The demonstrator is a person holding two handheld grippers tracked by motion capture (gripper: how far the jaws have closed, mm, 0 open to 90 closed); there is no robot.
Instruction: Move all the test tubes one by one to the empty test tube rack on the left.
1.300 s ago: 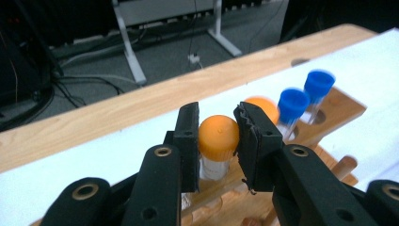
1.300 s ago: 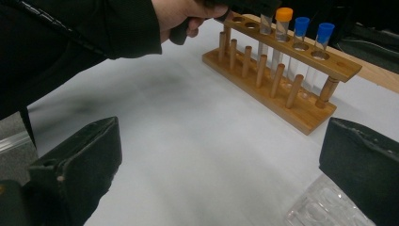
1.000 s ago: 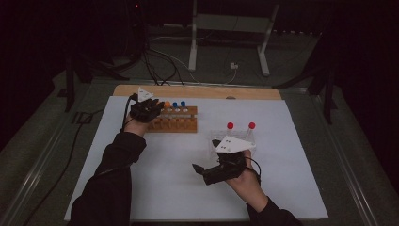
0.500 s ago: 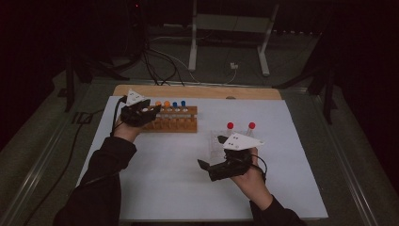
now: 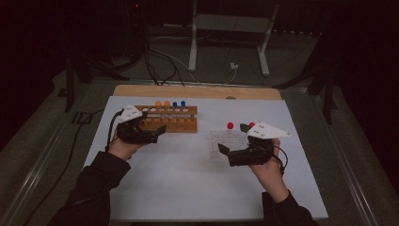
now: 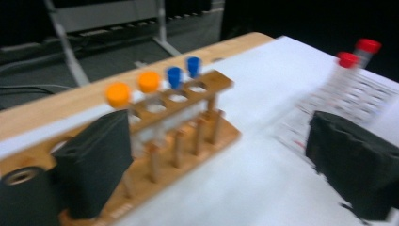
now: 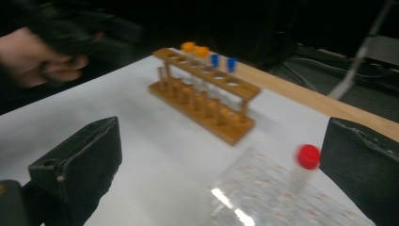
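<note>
Your left gripper point(image 5: 157, 133), jaws just spread and empty, sits back from the wooden rack point(image 5: 170, 119); right gripper point(image 5: 234, 140) gapes empty beside the clear rack point(image 5: 221, 141).

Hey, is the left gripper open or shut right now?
Open. The left gripper has its jaws standing wide apart with nothing between them, having just been opening, beside the wooden tube rack.
</note>
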